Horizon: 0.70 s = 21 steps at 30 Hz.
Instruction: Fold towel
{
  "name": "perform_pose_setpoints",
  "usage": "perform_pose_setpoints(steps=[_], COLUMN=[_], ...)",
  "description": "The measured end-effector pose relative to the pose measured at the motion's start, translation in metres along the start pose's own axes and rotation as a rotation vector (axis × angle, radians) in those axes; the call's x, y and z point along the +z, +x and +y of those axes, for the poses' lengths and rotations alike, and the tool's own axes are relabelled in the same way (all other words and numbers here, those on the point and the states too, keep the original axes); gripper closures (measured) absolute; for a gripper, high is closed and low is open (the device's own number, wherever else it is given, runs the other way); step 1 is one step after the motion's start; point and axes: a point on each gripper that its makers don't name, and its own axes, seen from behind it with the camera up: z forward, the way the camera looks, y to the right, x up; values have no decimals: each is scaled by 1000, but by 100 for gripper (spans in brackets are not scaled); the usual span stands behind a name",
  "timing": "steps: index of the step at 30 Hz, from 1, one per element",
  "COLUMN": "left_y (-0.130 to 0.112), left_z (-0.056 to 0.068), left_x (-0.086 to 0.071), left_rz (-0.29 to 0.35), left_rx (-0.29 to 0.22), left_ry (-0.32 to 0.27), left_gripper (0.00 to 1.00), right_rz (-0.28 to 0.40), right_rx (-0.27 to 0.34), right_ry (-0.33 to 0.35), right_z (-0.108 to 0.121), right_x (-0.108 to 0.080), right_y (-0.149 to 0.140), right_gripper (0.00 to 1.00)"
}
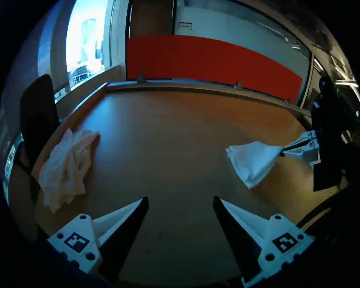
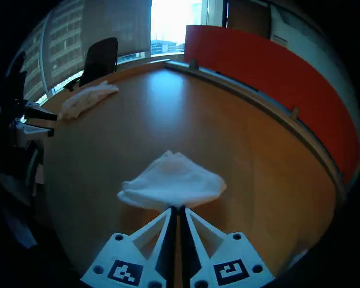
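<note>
Spread wide at the bottom of the left gripper view, the left gripper [image 1: 180, 199] is released and holds nothing, poised over the wooden table [image 1: 180, 125]. A red panel [image 1: 209, 60] runs along the table's far edge, and a dark chair [image 1: 36, 113] stands at its window side. Near that chair a crumpled white cloth [image 1: 67, 163] lies heaped on the tabletop. Well apart from it is the towel [image 2: 173, 182], a small folded white wedge. The right gripper [image 2: 178, 210] has its fingers clenched on the towel's near edge; whether the towel rests on the wood or hangs just above it cannot be told.
</note>
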Motion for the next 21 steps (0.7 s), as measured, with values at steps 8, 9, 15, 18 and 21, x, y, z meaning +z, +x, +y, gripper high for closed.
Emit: perform_pose_setpoints(steps=[8, 9, 15, 18, 21], left_y=[13, 14, 19, 21, 22], left_z=[9, 10, 15, 17, 19], left_x=[-1, -1, -2, -3, -3], left_rz=[26, 28, 37, 41, 44], left_rx=[11, 11, 16, 19, 18], left_ry=[-26, -29, -48, -56, -64], left_gripper=[0, 0, 0, 0, 0], right_rz=[85, 92, 109, 109, 106], right_rx=[-37, -40, -43, -45, -43], right_ry=[-36, -41, -62, -81, -102], right_z=[26, 29, 50, 64, 80], right_x=[-28, -31, -55, -66, -77], right_y=[62, 67, 84, 84, 83], right_gripper=[96, 96, 96, 96, 96])
